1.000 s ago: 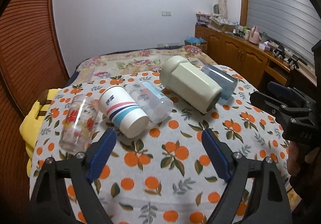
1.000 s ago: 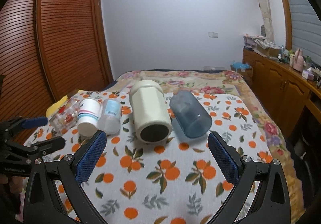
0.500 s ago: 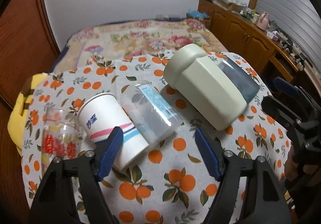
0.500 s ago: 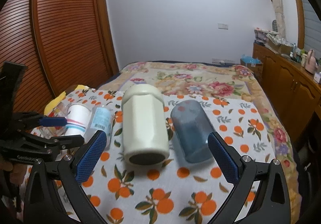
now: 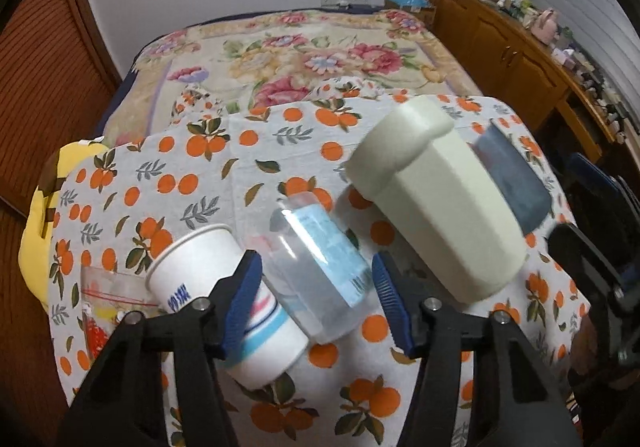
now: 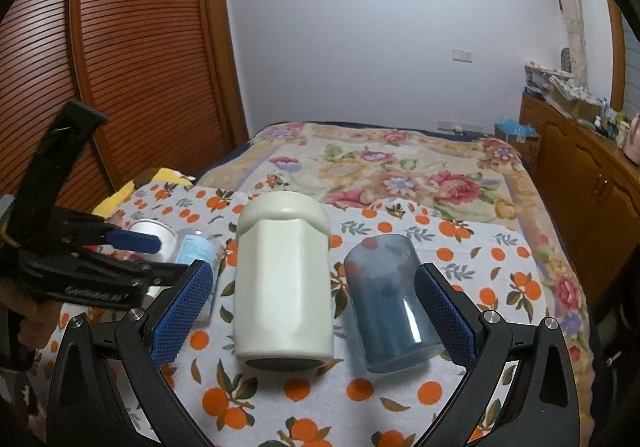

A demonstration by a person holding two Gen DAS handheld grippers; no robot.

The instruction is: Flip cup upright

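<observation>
Several cups lie on their sides on an orange-print cloth (image 5: 280,135). My left gripper (image 5: 316,295) is open, its blue pads on either side of a clear plastic cup with a pale blue label (image 5: 320,267), not touching it. A white paper cup with stripes (image 5: 208,287) lies just left, partly behind the left pad. My right gripper (image 6: 312,311) is open and wide; between its pads lie a big cream cup (image 6: 284,283) and a smoky blue cup (image 6: 388,303). The left gripper (image 6: 132,243) shows at the left of the right wrist view.
A printed glass (image 5: 104,295) lies at the far left by a yellow cushion (image 5: 40,215). A flowered bedspread (image 5: 304,51) lies beyond the cloth. Wooden cabinets (image 5: 520,47) run along the right, a slatted wardrobe (image 6: 120,67) on the left.
My left gripper has moved forward and down over the clear cup, its pads now closer together around it. My right gripper has advanced toward the cream and blue cups.
</observation>
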